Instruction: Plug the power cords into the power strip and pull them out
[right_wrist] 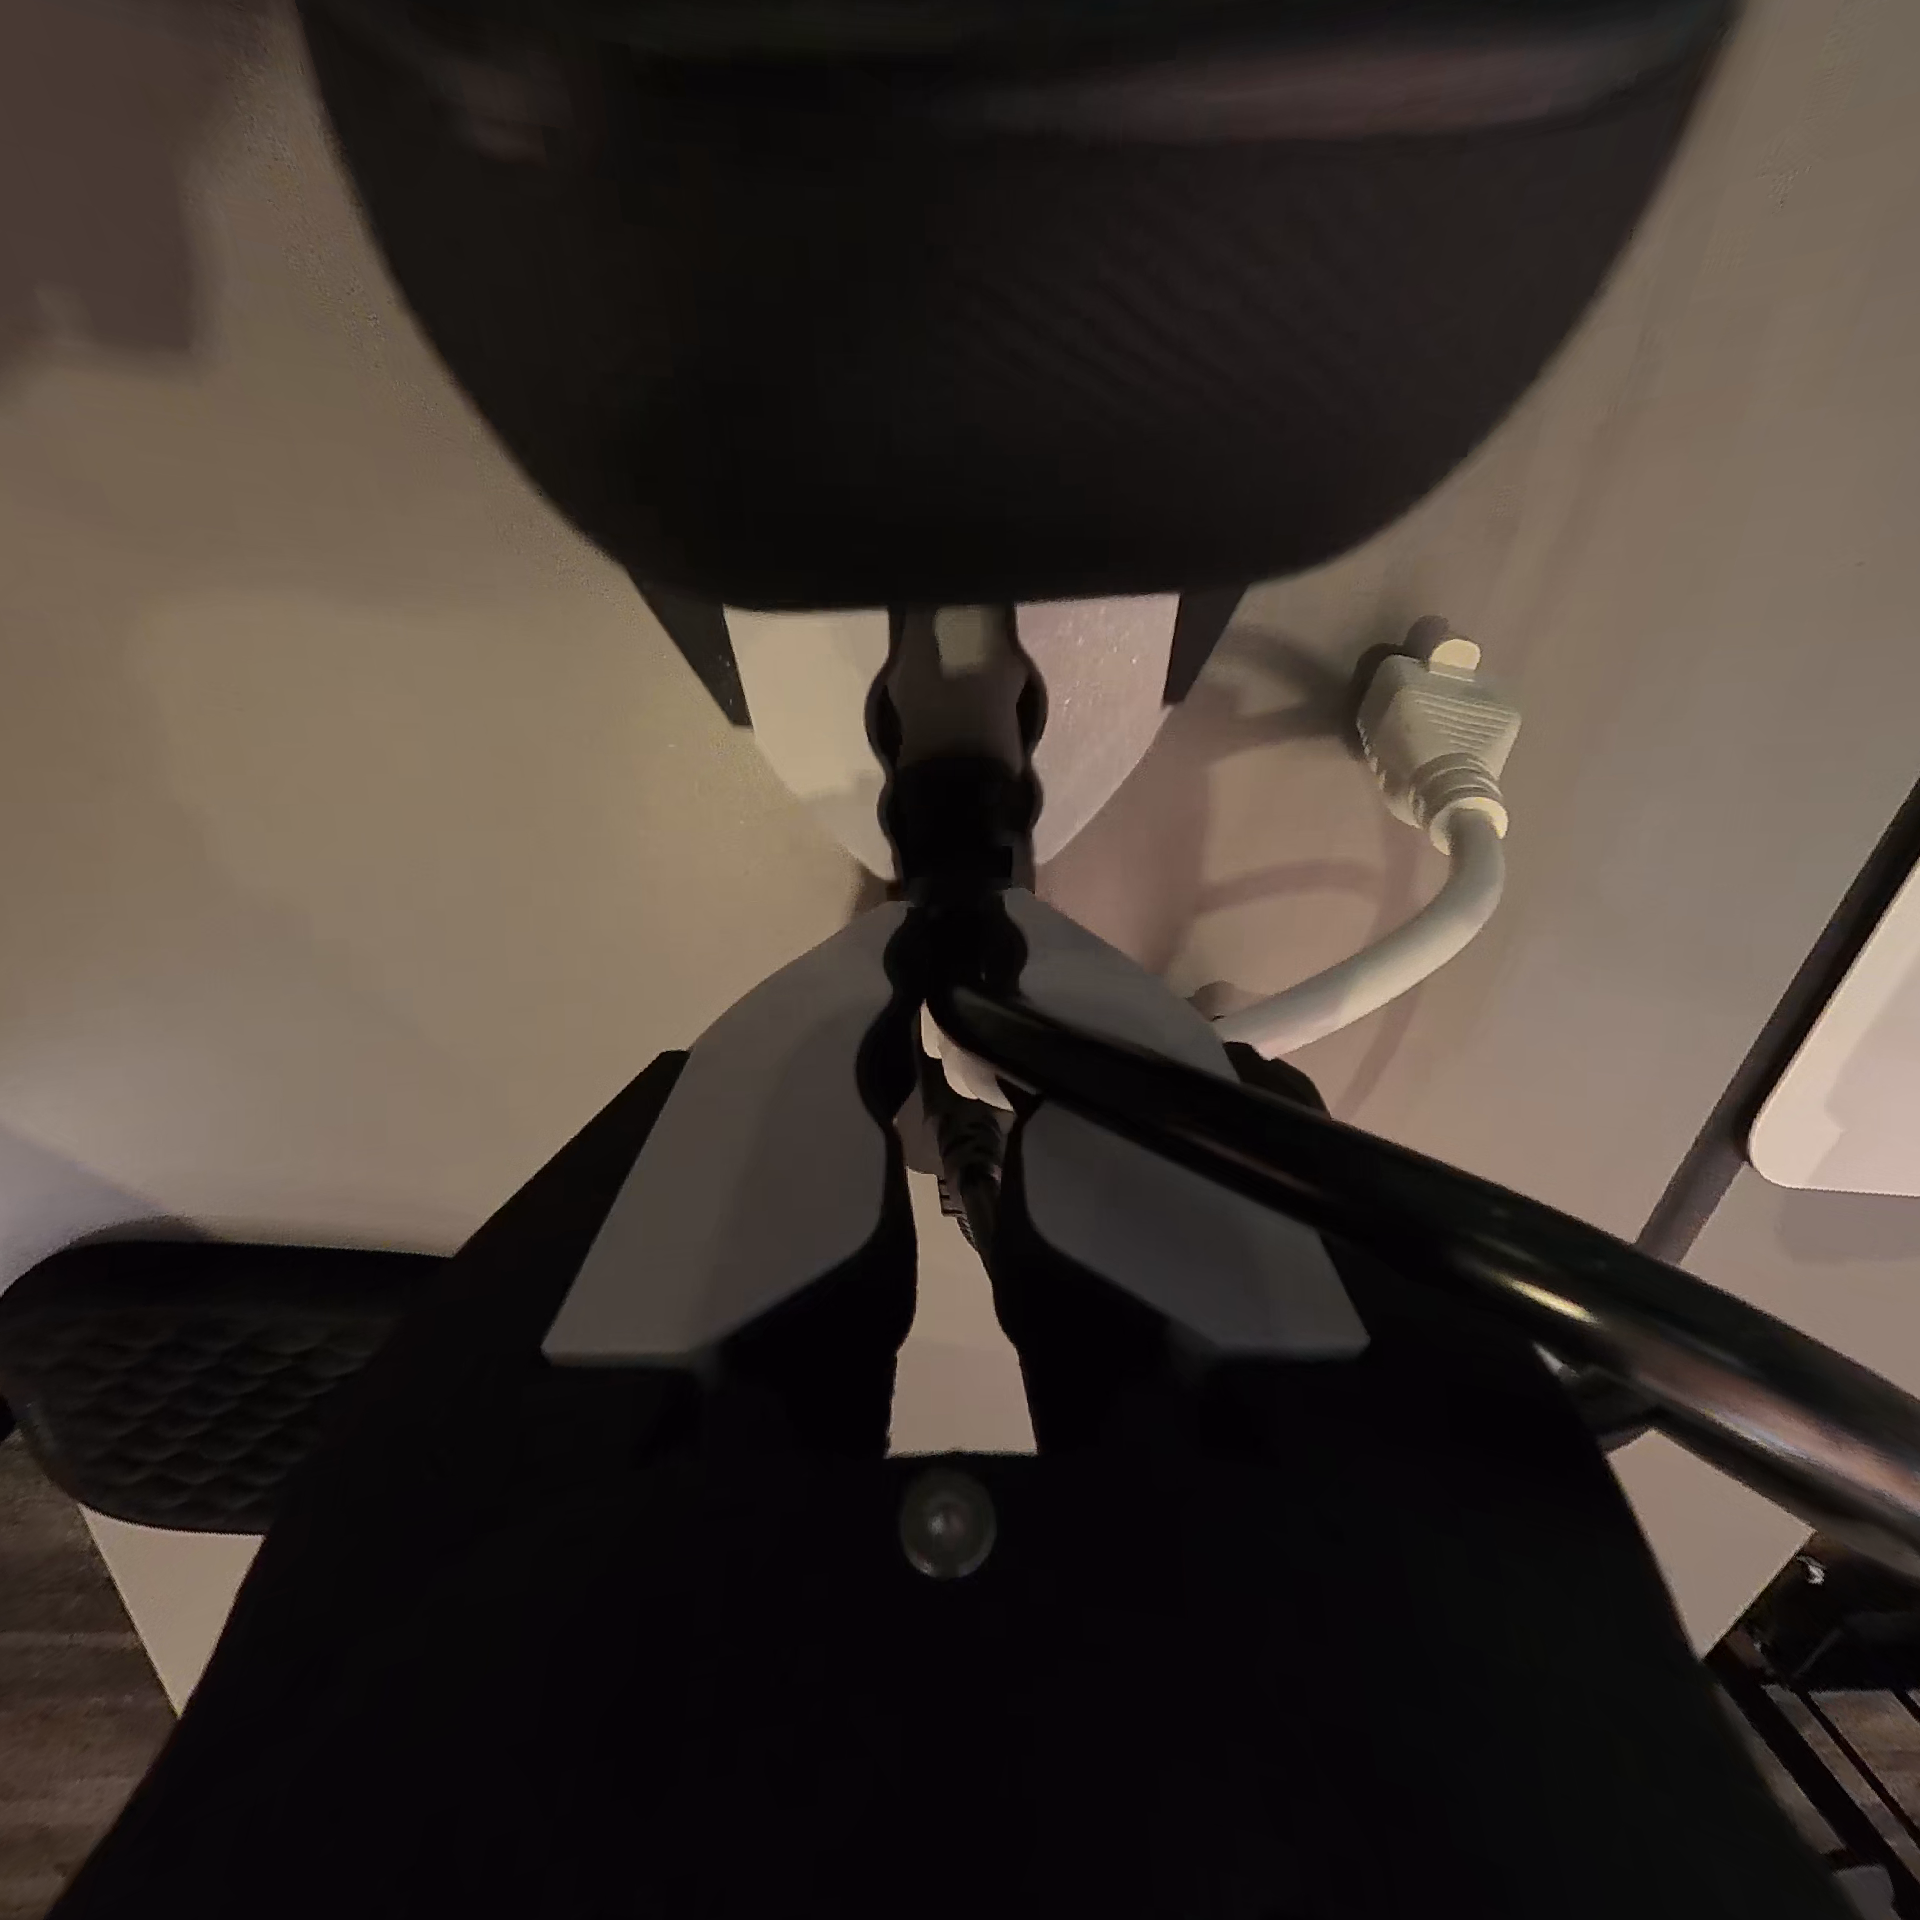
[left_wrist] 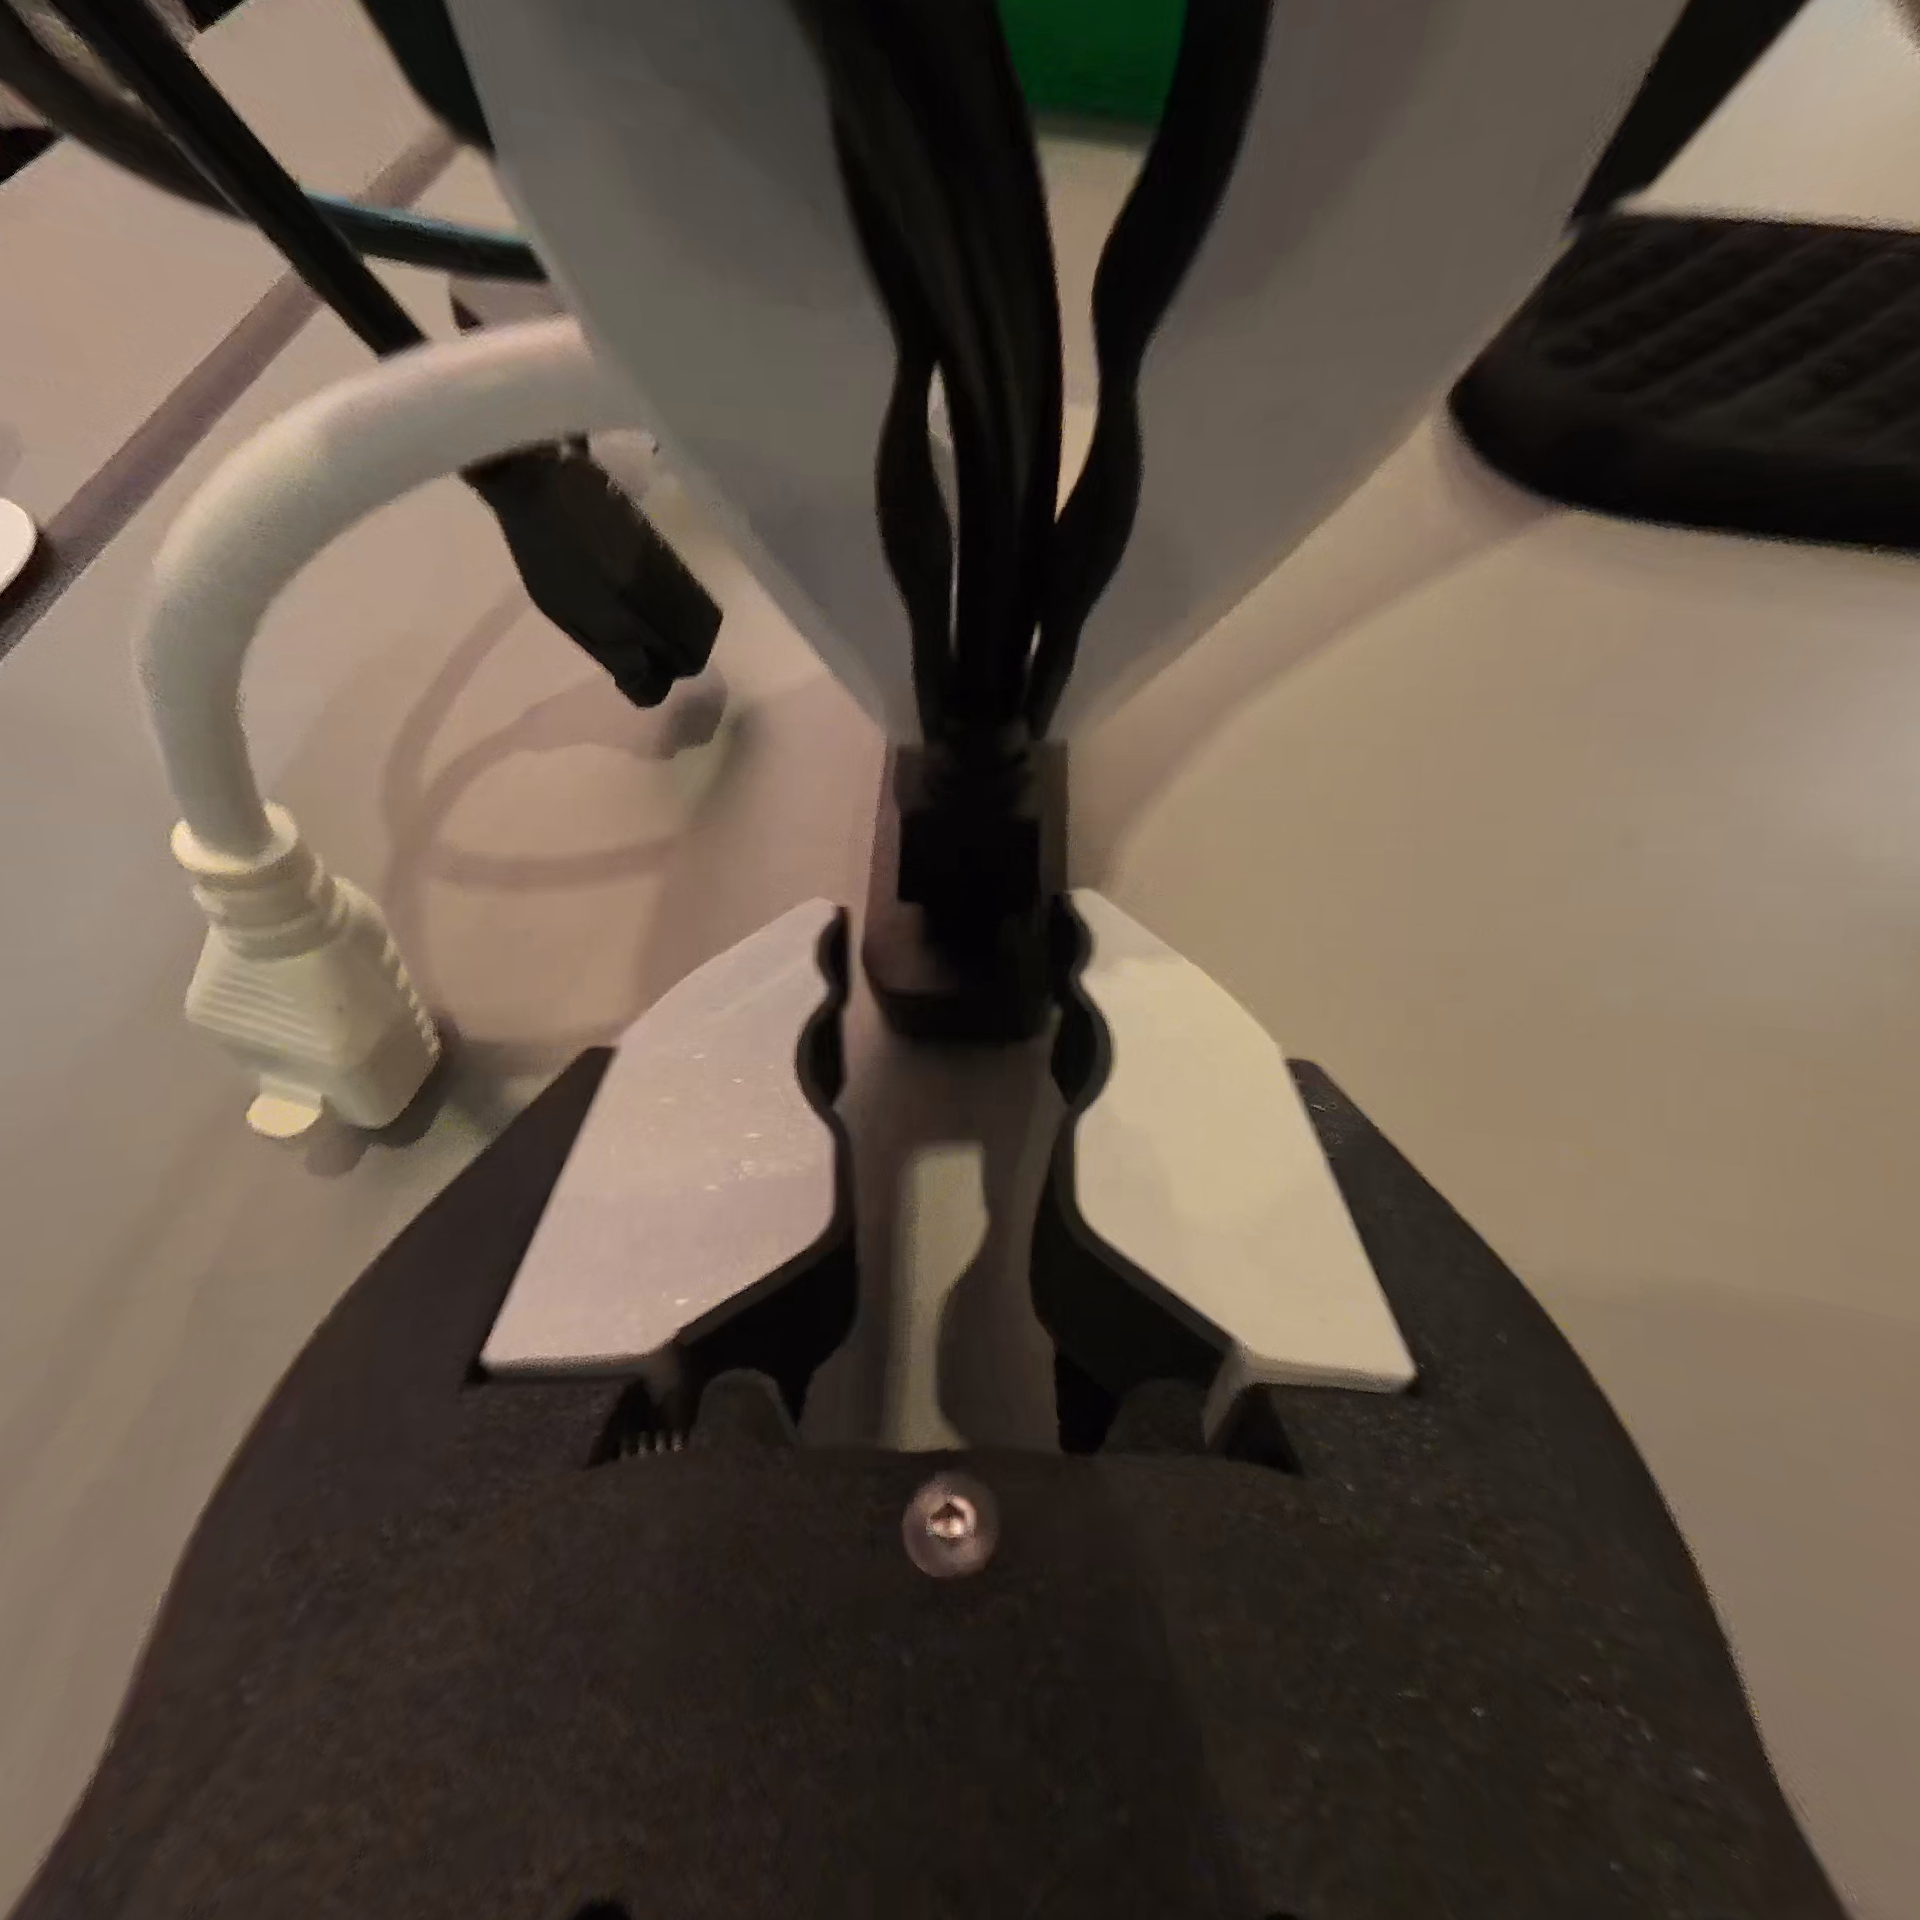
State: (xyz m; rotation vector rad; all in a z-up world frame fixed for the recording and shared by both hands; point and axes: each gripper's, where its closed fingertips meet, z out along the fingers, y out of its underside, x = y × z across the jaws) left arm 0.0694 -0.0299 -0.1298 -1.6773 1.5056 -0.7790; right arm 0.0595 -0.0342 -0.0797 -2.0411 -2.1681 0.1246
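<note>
Pale and matte, the counter (left_wrist: 1507, 831) under your tools carries everything here, lit in a dim warm tone.

Your left gripper (left_wrist: 961, 966) has its jaws pressed in on a black plug (left_wrist: 961, 883), a blocky moulded piece with a ribbed collar, held at the very tips. From the far end of that plug a black cord (left_wrist: 966, 468) runs away from you in several glossy strands bunched together between the two pale fingers of the other tool.

Your right gripper (right_wrist: 951, 935) meets it head on: its jaws are closed on the same black plug (right_wrist: 956, 821) from the opposite side, tips nearly touching the left tool's tips. A thick, shiny black cord (right_wrist: 1351, 1174) leaves the pinch and sweeps across the right finger toward the lower right. Something small and white sits in the gap behind the tips; what it is cannot be told.

Just beside the pinch, a white plug (left_wrist: 312, 997) lies loose on the counter, ribbed along its sides, with its white cord (left_wrist: 312, 468) arching back in a loop. Another black connector (left_wrist: 603, 582) hangs near that loop, its end off the surface. A dark textured pad (left_wrist: 1714, 384) rests farther out.
</note>
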